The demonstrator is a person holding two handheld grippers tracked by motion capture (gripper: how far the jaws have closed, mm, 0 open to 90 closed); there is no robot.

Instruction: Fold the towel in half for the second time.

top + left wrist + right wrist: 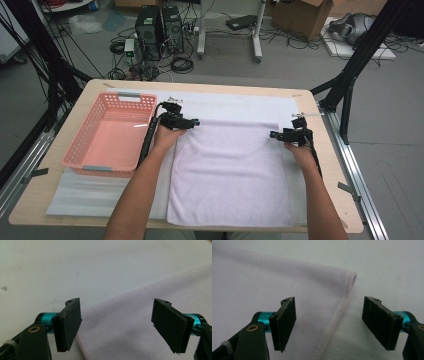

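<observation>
The person's forearms were bare, with no sleeves reaching the wrists. Each hand carried a black hand-held gripper: the left hand-held gripper (192, 122) and the right hand-held gripper (274, 134) were alike, with a thick black cable trailing back along the forearm toward 6 o'clock. Seen close, each jaw was a flat black rectangular pad (71, 322) on a turquoise metal cylinder (263, 317), with a small screw hole at the pad's top corner and a brass-ringed pivot (34, 329) on the black linkage.
</observation>
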